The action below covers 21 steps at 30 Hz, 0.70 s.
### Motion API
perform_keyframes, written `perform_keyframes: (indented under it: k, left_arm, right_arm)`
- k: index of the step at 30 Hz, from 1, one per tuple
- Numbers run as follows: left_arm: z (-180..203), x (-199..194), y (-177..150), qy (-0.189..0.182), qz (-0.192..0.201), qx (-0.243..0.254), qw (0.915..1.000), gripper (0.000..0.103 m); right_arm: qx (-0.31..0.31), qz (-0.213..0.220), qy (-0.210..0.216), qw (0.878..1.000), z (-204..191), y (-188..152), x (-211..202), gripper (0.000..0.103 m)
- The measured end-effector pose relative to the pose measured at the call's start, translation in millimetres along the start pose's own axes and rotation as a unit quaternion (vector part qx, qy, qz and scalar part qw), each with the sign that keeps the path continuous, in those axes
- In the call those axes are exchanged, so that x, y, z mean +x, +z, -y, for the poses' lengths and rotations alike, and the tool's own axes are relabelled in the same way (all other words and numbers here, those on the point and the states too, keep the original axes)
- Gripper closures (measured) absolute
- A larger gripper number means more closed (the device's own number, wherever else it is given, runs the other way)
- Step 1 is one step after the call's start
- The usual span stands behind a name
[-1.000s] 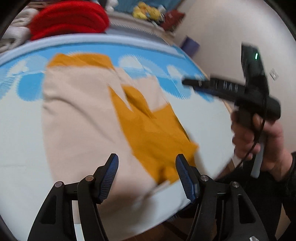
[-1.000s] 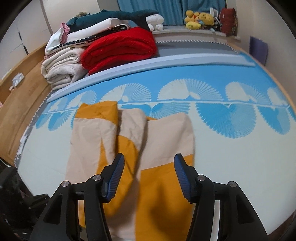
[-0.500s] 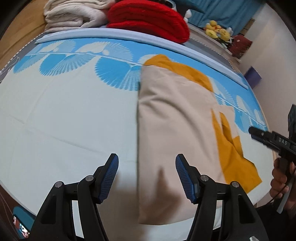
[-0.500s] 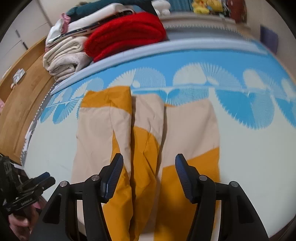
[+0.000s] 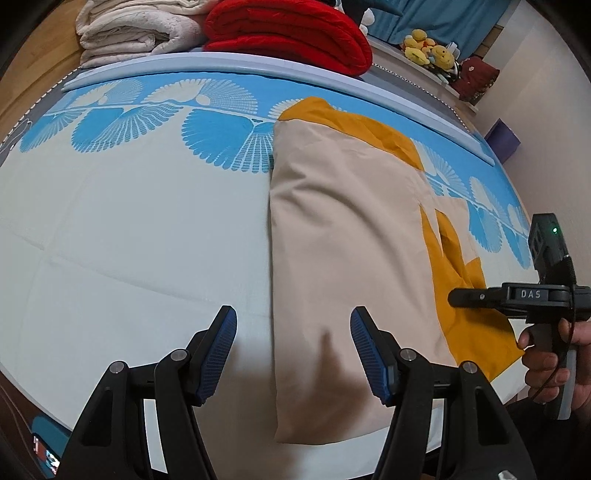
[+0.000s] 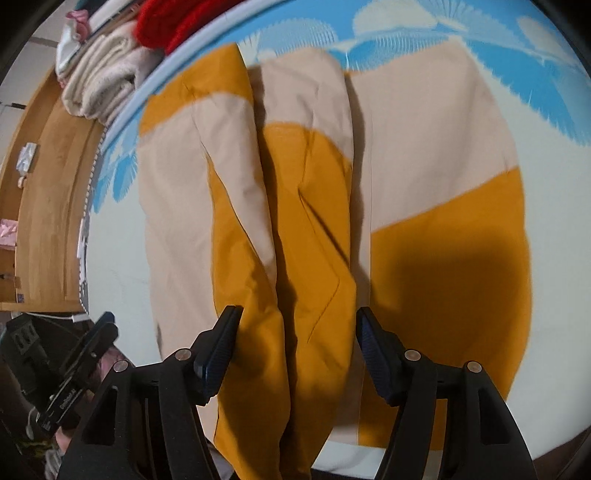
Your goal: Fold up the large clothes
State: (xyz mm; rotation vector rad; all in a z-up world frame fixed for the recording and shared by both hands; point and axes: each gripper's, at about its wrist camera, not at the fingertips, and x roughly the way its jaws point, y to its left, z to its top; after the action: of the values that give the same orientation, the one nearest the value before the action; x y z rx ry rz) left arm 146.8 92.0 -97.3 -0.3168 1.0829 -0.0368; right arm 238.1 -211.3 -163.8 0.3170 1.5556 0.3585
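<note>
On the far left a wooden floor (image 6: 48, 206) runs beside the bed, with small bits of paper lying on it. At the bed's far edge sits a fluffy cream blanket (image 5: 133, 33), rolled and soft, and next to it a thick red knitted blanket (image 5: 291, 37), folded into a fat pile. Further right, yellow stuffed toys (image 5: 428, 51) sit on a ledge by a blue curtain (image 5: 436, 14), and a plain white wall (image 5: 546, 74) closes the room.

The bed sheet (image 5: 129, 229) is smooth and pale, with a band of blue fan shapes across its far side.

The left gripper (image 5: 293, 354) hangs low over the sheet with its two blue ribbed fingers spread wide and nothing between them. Its right finger is over the cloth's left edge.

The big beige and mustard-yellow cloth garment (image 5: 347, 251) lies flat on the sheet, right of the middle. It is folded into long strips side by side, with soft creases. Its long side runs from the near edge of the bed toward the blankets.

The right gripper (image 6: 297, 350) floats over the garment's near end, fingers wide apart, gripping nothing.
</note>
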Motion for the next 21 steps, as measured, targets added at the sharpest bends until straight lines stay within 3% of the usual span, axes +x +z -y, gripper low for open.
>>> perform_keyframes:
  k: [5,9,10,14,17,21]
  left_arm:
    - [-8,-1,2,0.001,-0.001,-0.012,0.9999,0.043]
    - [-9,-1,2,0.004,-0.002,-0.011,0.9999,0.043]
    - [-9,-1,1,0.006,-0.001,-0.010,0.9999,0.043]
    - [-10,-1,0,0.010,-0.002,-0.012,0.9999,0.043]
    - [-10,-1,-1,0.013,-0.001,-0.013,0.9998,0.043]
    - [-9,-3,-3,0.017,0.004,-0.017,0.9997,0.044]
  right_arm:
    - [-0.001,-0.019,0.009,1.000,-6,-1,12,0.038]
    - [-0.037,-0.023,-0.001,0.999,-24,-5,17,0.038]
    - [-0.051,-0.020,-0.011,0.998,-30,-6,17,0.041]
    - [-0.095,0.004,-0.020,0.995,-49,-8,9,0.081]
    - [-0.122,0.031,-0.014,0.992,-63,-10,-5,0.090]
    - [-0.170,0.095,0.017,0.981,-84,-22,-46,0.092]
